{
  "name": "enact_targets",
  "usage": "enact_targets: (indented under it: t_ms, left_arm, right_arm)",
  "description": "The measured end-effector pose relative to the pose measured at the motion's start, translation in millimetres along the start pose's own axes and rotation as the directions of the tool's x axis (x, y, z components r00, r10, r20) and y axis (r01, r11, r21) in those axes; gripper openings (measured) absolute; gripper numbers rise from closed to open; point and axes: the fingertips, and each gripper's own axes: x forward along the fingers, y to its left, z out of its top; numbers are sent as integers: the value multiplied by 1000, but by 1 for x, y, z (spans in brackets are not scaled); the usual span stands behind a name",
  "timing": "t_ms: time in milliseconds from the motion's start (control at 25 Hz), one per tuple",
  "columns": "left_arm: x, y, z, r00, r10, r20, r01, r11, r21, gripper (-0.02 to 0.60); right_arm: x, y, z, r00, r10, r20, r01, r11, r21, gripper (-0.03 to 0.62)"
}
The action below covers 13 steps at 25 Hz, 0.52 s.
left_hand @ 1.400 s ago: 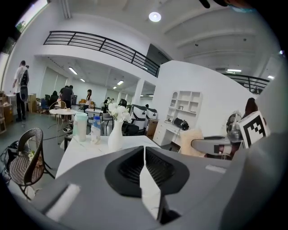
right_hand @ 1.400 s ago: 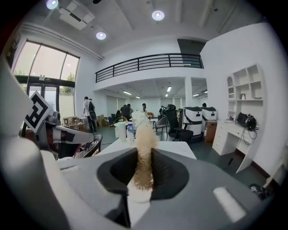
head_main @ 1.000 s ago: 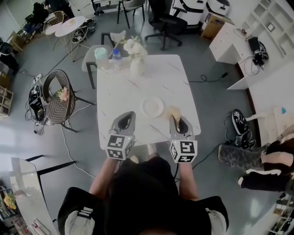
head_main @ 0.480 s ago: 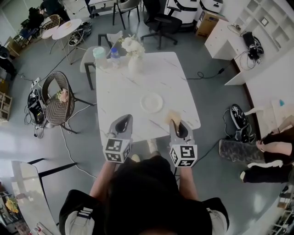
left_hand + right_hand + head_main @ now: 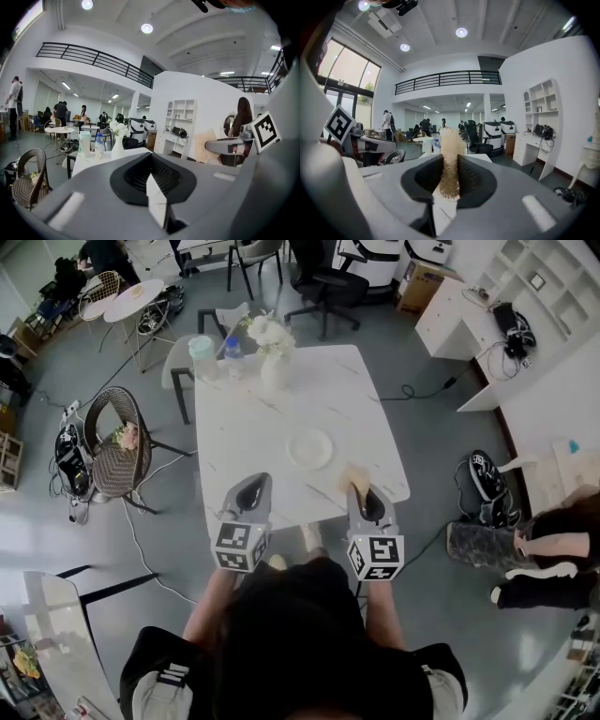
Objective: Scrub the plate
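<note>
Gripping a tan sponge (image 5: pixel 450 161) in the right gripper (image 5: pixel 367 505), with the left gripper (image 5: pixel 247 495) clenched on nothing, both low in the frame at the table (image 5: pixel 244 427) edge. Well apart from the plate (image 5: pixel 309 448) at frame centre; looks like scrubbing not yet begun, all of it left.

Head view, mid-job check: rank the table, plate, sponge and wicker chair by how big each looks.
1. table
2. wicker chair
3. plate
4. sponge, partly hidden, so it may look smaller than it is
</note>
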Motion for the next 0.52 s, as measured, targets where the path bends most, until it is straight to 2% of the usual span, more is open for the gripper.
enact_targets:
  t_ms: [520]
  left_arm:
    - [1, 1, 3, 1000, 1, -11, -1, 1000, -7, 6]
  right_arm:
    - [2, 2, -1, 1000, 6, -8, -6, 1000, 10, 78]
